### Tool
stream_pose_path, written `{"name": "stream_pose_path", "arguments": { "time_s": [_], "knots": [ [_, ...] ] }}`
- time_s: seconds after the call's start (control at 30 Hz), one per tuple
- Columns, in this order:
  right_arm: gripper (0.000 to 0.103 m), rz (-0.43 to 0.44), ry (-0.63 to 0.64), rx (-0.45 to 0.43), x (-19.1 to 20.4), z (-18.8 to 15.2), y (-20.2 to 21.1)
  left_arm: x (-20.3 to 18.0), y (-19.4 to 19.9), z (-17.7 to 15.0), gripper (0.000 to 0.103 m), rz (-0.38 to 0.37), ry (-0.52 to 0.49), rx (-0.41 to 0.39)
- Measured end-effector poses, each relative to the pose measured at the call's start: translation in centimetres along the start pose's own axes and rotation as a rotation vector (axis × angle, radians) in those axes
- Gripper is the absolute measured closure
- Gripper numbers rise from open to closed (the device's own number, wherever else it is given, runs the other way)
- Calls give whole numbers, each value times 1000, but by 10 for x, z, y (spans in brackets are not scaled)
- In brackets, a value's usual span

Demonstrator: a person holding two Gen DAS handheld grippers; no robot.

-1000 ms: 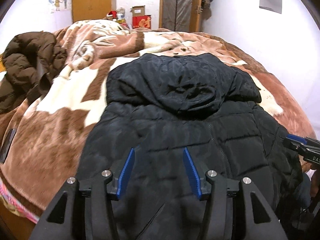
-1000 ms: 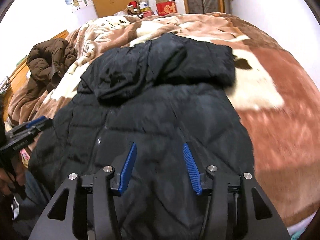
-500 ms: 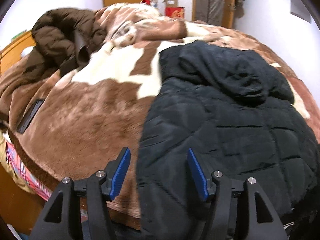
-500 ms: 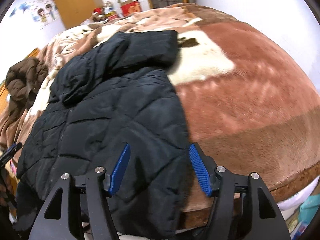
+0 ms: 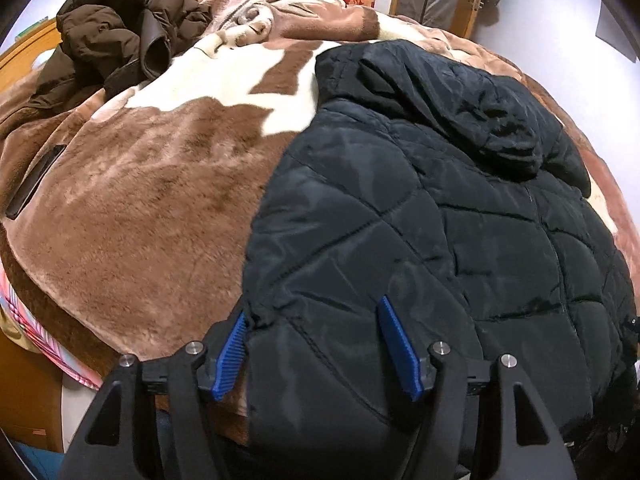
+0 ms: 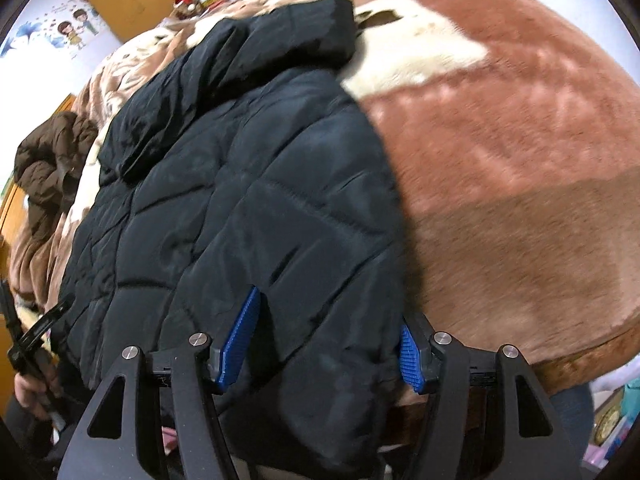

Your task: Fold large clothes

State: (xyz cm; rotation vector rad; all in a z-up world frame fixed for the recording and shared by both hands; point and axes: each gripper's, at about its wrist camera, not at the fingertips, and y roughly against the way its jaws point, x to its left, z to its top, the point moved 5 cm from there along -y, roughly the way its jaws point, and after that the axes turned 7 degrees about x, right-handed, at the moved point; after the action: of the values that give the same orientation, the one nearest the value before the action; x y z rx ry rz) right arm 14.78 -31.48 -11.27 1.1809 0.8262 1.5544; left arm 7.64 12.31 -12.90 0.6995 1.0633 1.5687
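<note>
1. A black quilted jacket (image 5: 420, 220) lies spread flat on a bed covered by a brown and cream plush blanket (image 5: 152, 184); its hood (image 5: 472, 92) sits at the far end, folded down over the shoulders, and its hem hangs over the near edge of the bed.
2. The left gripper (image 5: 316, 344) is at the near left corner of the jacket with its blue-padded jaws apart — the jacket's left edge lies between them, the left pad right at the fabric's border, and nothing is clamped.
3. The right gripper (image 6: 326, 338) is at the near right corner, jaws likewise spread wide, with the jacket's right edge bulging between the two pads; the right pad sits just where black fabric meets the blanket.
4. In the right wrist view the left gripper shows at the far left edge of the frame, beside the jacket's other side.
5. A brown puffer coat (image 5: 120, 36) lies bunched at the far left of the bed, well apart from the black jacket.
6. A dark flat rectangular object (image 5: 34, 182) rests on the blanket near the left edge — what it is cannot be told.
</note>
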Motion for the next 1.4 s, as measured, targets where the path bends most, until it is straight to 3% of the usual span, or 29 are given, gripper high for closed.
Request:
{"name": "stream_pose_path", "arguments": {
  "time_s": [0.1,0.17,0.27,0.3,0.37,0.7,0.9,1.07,1.23,1.4],
  "knots": [
    [44,-3,6,9,4,-2,1,-3,-2,-4,37,2,0,18],
    [61,-13,2,9,3,-3,4,-3,-3,-5,40,6,1,34],
    [81,1,2,5,5,-2,10,-6,1,-4,65,-1,-15,38],
    [83,7,3,1,6,-1,14,-8,6,-2,77,-6,-25,35],
    [88,28,1,-11,10,4,22,-11,17,5,84,-26,-28,19],
    [90,151,30,-141,28,18,100,-10,108,41,87,-173,8,-165],
    [90,207,14,-158,25,-12,133,3,146,20,87,-233,39,-206],
    [90,235,-6,-160,23,-23,144,9,152,8,87,-269,79,-195],
    [90,276,-8,-197,30,2,151,11,154,26,87,-301,114,-216],
    [90,319,-11,-254,37,45,161,6,157,68,87,-318,119,-259]
  ]
}}
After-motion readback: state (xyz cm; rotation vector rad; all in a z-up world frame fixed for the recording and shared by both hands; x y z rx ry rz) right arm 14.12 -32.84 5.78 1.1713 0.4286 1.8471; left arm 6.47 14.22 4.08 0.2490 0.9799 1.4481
